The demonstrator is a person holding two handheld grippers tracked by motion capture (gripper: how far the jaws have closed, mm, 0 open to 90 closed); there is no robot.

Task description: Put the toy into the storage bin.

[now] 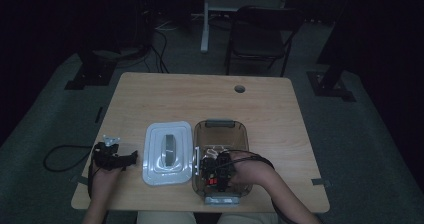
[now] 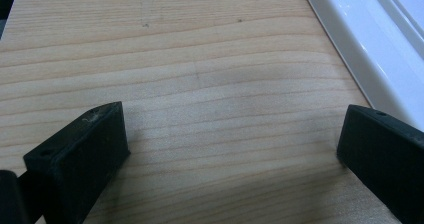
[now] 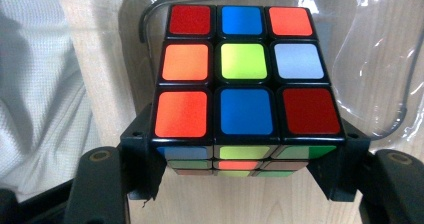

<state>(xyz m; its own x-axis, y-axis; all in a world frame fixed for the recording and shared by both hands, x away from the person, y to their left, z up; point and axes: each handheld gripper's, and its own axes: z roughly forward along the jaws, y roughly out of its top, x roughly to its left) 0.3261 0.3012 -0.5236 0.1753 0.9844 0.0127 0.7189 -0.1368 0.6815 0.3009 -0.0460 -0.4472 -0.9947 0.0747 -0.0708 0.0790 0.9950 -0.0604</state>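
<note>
A scrambled colour cube (image 3: 245, 84) sits between the black jaws of my right gripper (image 3: 245, 154), whose pads press on its two sides. In the high view this gripper (image 1: 216, 168) is down inside the clear plastic container (image 1: 220, 126) at the table's front, with a bit of the cube (image 1: 212, 181) showing under it. The container's clear wall (image 3: 370, 59) curves behind the cube. My left gripper (image 1: 131, 157) rests on the table left of the white lid (image 1: 168, 151). Its jaws stand wide apart over bare wood (image 2: 235, 134), with the lid's edge (image 2: 370, 49) beside the right jaw.
The wooden table (image 1: 200, 99) has a round cable hole (image 1: 240, 89) near its far edge. A black chair (image 1: 260, 34) stands behind the table. A cable (image 1: 60, 159) loops off the table's left side. White fabric (image 3: 40, 84) lies past the table edge in the right gripper view.
</note>
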